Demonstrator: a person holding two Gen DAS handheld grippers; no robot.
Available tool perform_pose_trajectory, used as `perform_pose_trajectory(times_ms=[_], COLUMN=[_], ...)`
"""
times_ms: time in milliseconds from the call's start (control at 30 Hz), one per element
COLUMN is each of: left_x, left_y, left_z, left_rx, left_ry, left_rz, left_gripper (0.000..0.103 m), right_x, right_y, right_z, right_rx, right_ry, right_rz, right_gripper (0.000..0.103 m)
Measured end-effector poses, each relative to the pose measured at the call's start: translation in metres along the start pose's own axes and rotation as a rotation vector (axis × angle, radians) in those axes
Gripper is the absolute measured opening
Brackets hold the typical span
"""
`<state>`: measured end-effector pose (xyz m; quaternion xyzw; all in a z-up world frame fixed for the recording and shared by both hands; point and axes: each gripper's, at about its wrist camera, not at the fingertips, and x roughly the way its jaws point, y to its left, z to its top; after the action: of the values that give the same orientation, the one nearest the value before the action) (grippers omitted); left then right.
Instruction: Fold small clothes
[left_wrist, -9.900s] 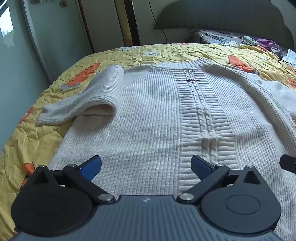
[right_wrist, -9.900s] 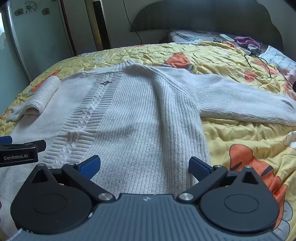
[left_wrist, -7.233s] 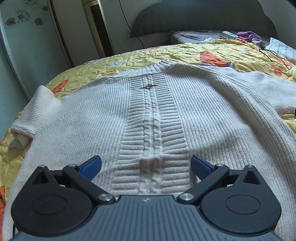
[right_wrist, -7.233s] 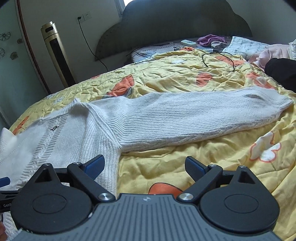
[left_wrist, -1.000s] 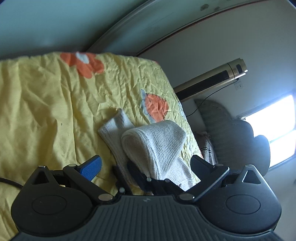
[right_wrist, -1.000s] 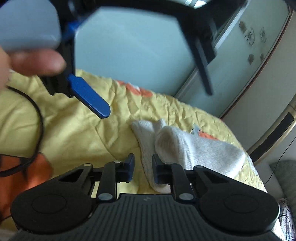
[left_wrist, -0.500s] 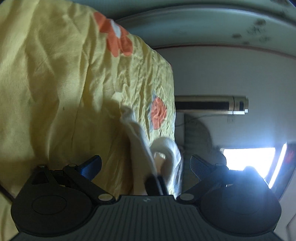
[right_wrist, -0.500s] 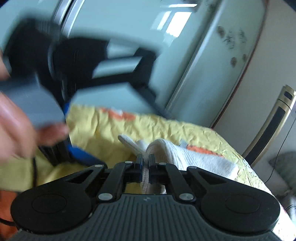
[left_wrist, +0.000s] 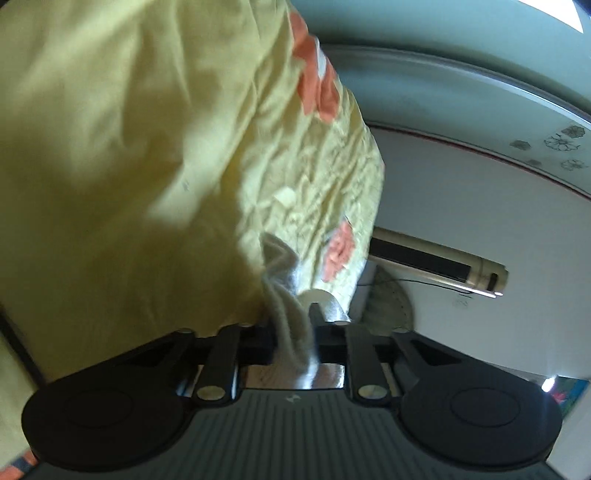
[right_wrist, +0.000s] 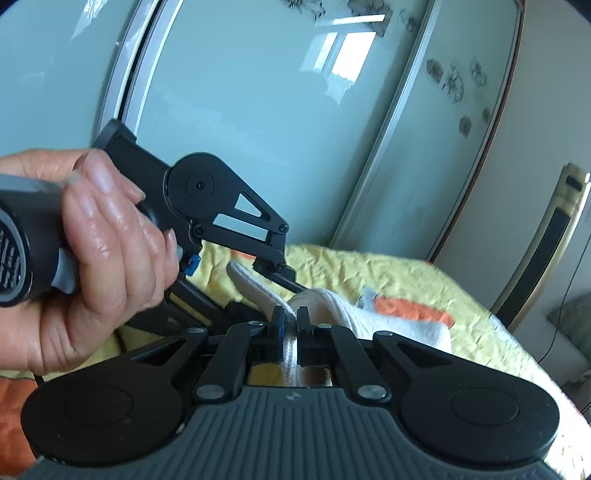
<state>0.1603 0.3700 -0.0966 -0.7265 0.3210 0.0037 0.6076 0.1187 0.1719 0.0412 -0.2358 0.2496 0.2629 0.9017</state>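
One white knit sweater (right_wrist: 388, 314), soft, light, floppy: sleeve edge pinched in my right gripper (right_wrist: 290, 334); my left gripper (left_wrist: 295, 338) is closing on the same cloth. Grip doubled edges.

The right gripper (right_wrist: 290, 326) is matte black; two round hubs flank a grey ribbed housing bearing a small white mark; silver screws pin its angled linkage arms; one pad shows a blue face. The left gripper (left_wrist: 293, 338) has the same black discs, ribbed grey body and silver screws. In the right wrist view, the left hand (right_wrist: 99, 254) is bare, with no sleeve visible, around a grey handle printed with small white lettering.
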Motion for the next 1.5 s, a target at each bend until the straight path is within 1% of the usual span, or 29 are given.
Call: perform_pose_trajectory(times_ms=[67, 133, 167, 200, 233, 300, 367, 433, 467, 500, 533, 567, 600, 700, 767, 800, 833, 867, 967, 1033, 1100, 1133, 1200, 1267, 1333, 1367, 1400, 1433, 1500], left_x=[-0.002, -0.008, -0.011, -0.012, -0.013, -0.017, -0.023, -0.028, -0.029, -0.027, -0.027, -0.027, -0.026, -0.023, -0.024, -0.029, -0.032, -0.037, -0.046, -0.048, -0.045, -0.044, -0.039, -0.035, -0.025, -0.021, -0.017, -0.015, -0.017], left_y=[-0.008, -0.027, -0.038, -0.052, -0.067, -0.092, -0.115, -0.136, -0.143, -0.147, -0.148, -0.145, -0.139, -0.115, -0.093, -0.081, -0.07, -0.061, -0.043, -0.033, -0.023, -0.016, -0.006, 0.005, 0.015, 0.018, 0.021, 0.02, 0.013], left_z=[0.006, 0.011, 0.013, 0.015, 0.017, 0.019, 0.021, 0.02, 0.019, 0.02, 0.02, 0.019, 0.017, 0.009, 0.009, 0.009, 0.01, 0.009, 0.01, 0.01, 0.015, 0.018, 0.02, 0.023, 0.023, 0.023, 0.022, 0.02, 0.015], left_rx=[0.057, 0.175, 0.241, 0.32, 0.404, 0.533, 0.632, 0.74, 0.785, 0.807, 0.802, 0.792, 0.785, 0.766, 0.691, 0.642, 0.596, 0.562, 0.507, 0.447, 0.347, 0.284, 0.142, 0.028, -0.046, -0.07, -0.078, -0.068, -0.009], left_ry=[-0.018, -0.059, -0.082, -0.105, -0.131, -0.204, -0.273, -0.341, -0.335, -0.281, -0.218, -0.167, -0.13, 0.006, 0.073, 0.084, 0.08, 0.066, 0.037, 0.018, 0.01, 0.0, -0.031, -0.067, -0.062, -0.052, -0.045, -0.051, -0.071], left_rz=[0.02, 0.055, 0.07, 0.088, 0.11, 0.142, 0.164, 0.197, 0.207, 0.198, 0.183, 0.184, 0.203, 0.276, 0.29, 0.283, 0.265, 0.248, 0.201, 0.155, 0.09, 0.043, -0.034, -0.068, -0.073, -0.073, -0.061, -0.043, -0.017], left_gripper=[0.01, 0.008, 0.008, 0.008, 0.006, 0.003, 0.003, 0.002, 0.002, 0.002, 0.003, 0.003, 0.003, 0.01, 0.027, 0.049, 0.075, 0.082, 0.082, 0.081, 0.081, 0.077, 0.067, 0.045, 0.028, 0.016, 0.01, 0.007, 0.007], right_x=[-0.008, -0.02, -0.026, -0.031, -0.037, -0.048, -0.058, -0.069, -0.074, -0.079, -0.082, -0.085, -0.089, -0.099, -0.101, -0.1, -0.1, -0.103, -0.109, -0.112, -0.115, -0.116, -0.117, -0.117, -0.117, -0.117, -0.118, -0.118, -0.12], right_y=[-0.005, -0.014, -0.02, -0.027, -0.035, -0.054, -0.073, -0.089, -0.095, -0.102, -0.112, -0.12, -0.127, -0.139, -0.14, -0.14, -0.138, -0.139, -0.137, -0.136, -0.135, -0.135, -0.134, -0.135, -0.135, -0.135, -0.135, -0.135, -0.135], right_z=[-0.002, -0.004, -0.007, -0.01, -0.015, -0.027, -0.04, -0.056, -0.064, -0.071, -0.079, -0.086, -0.093, -0.114, -0.122, -0.127, -0.13, -0.134, -0.14, -0.142, -0.142, -0.143, -0.145, -0.147, -0.15, -0.151, -0.153, -0.153, -0.154], right_rx=[0.031, 0.082, 0.115, 0.149, 0.183, 0.253, 0.317, 0.366, 0.387, 0.412, 0.449, 0.475, 0.521, 0.619, 0.637, 0.639, 0.639, 0.638, 0.65, 0.656, 0.661, 0.665, 0.677, 0.691, 0.707, 0.712, 0.715, 0.716, 0.714], right_ry=[-0.01, -0.015, -0.016, -0.015, -0.012, 0.01, 0.023, 0.042, 0.052, 0.061, 0.072, 0.055, 0.065, 0.067, 0.067, 0.073, 0.079, 0.083, 0.085, 0.083, 0.079, 0.076, 0.075, 0.072, 0.077, 0.079, 0.081, 0.082, 0.083], right_rz=[0.01, 0.012, 0.012, 0.011, 0.007, -0.01, -0.023, -0.068, -0.093, -0.112, -0.126, -0.11, -0.108, -0.096, -0.094, -0.095, -0.096, -0.094, -0.086, -0.087, -0.093, -0.097, -0.105, -0.105, -0.111, -0.114, -0.117, -0.12, -0.127], right_gripper=[0.016, 0.027, 0.036, 0.04, 0.041, 0.042, 0.044, 0.046, 0.048, 0.05, 0.05, 0.052, 0.052, 0.055, 0.056, 0.056, 0.056, 0.056, 0.056, 0.056, 0.056, 0.056, 0.059, 0.06, 0.06, 0.06, 0.061, 0.061, 0.062])
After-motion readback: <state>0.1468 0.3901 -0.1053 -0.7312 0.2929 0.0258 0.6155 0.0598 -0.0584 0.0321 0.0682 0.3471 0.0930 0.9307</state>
